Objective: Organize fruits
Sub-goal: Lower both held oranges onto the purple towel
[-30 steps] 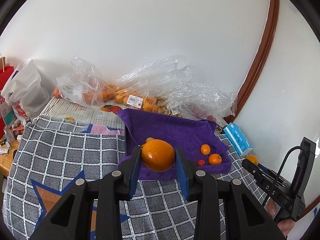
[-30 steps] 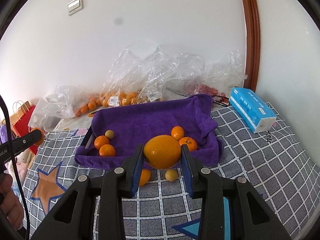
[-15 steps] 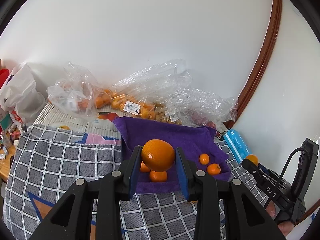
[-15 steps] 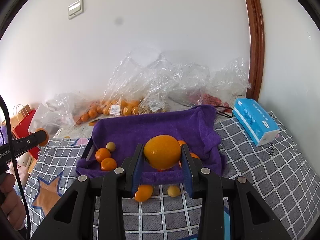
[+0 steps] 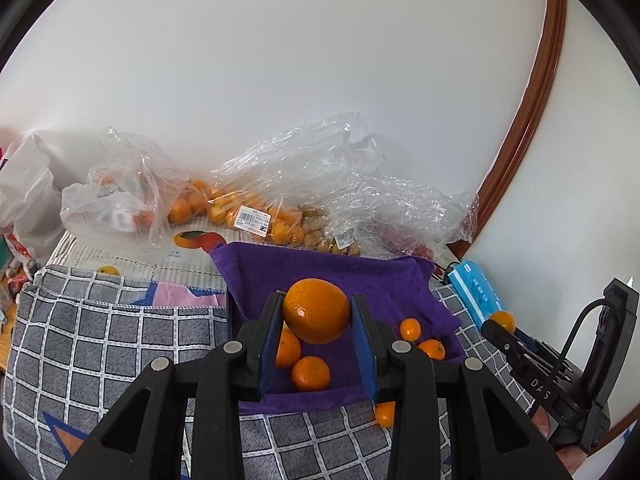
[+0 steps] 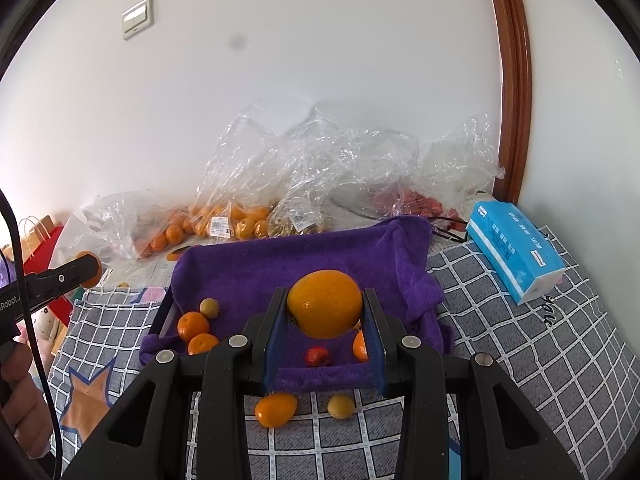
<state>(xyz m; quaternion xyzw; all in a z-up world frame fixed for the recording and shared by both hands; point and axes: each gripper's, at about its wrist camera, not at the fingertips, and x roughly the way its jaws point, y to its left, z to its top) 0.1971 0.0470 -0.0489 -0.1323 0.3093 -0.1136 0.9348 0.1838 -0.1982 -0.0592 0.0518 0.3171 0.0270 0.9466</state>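
My left gripper (image 5: 317,326) is shut on a large orange (image 5: 316,310), held above the left part of a tray lined with a purple towel (image 5: 320,268). My right gripper (image 6: 325,318) is shut on another large orange (image 6: 325,308), held above the tray's right front (image 6: 288,256). Small mandarins (image 5: 310,372) (image 6: 193,326) lie in the tray, with a small red fruit (image 6: 318,356) under the right gripper. A mandarin (image 6: 276,410) and a small yellow fruit (image 6: 341,406) lie on the checked cloth before the tray.
Clear plastic bags of fruit (image 5: 248,212) (image 6: 288,200) lie against the wall behind the tray. A blue tissue pack (image 6: 516,252) lies at the right. A grey checked cloth (image 6: 540,360) covers the table. Shopping bags (image 5: 24,208) stand at the far left.
Both grippers have risen and moved forward with their oranges, from the tray's front edge to over the tray. More of the tray's fruit shows beneath them.
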